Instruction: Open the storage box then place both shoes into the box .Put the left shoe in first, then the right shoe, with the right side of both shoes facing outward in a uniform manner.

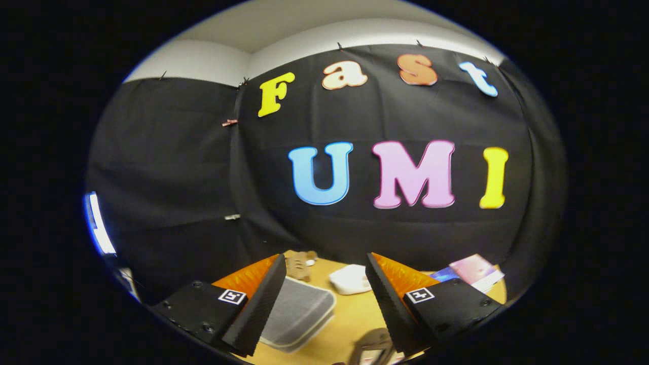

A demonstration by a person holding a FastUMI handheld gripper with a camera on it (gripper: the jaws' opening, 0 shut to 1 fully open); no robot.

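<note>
My gripper (325,258) is held high above a wooden table (350,317) and stands open, with nothing between its fingers. Below the gap, next to the left finger, lies a translucent grey storage box (299,314) with rounded corners and its lid on. A brown shoe-like object (372,347) shows partly at the near end of the table, by the right finger. Another small brown object (299,266) sits at the table's far edge just past the left fingertip; I cannot tell whether it is a shoe.
A white rounded object (350,279) rests on the table beyond the box. Pink and blue booklets (471,271) lie at the far right, behind the right finger. The black cloth wall stands close behind the table.
</note>
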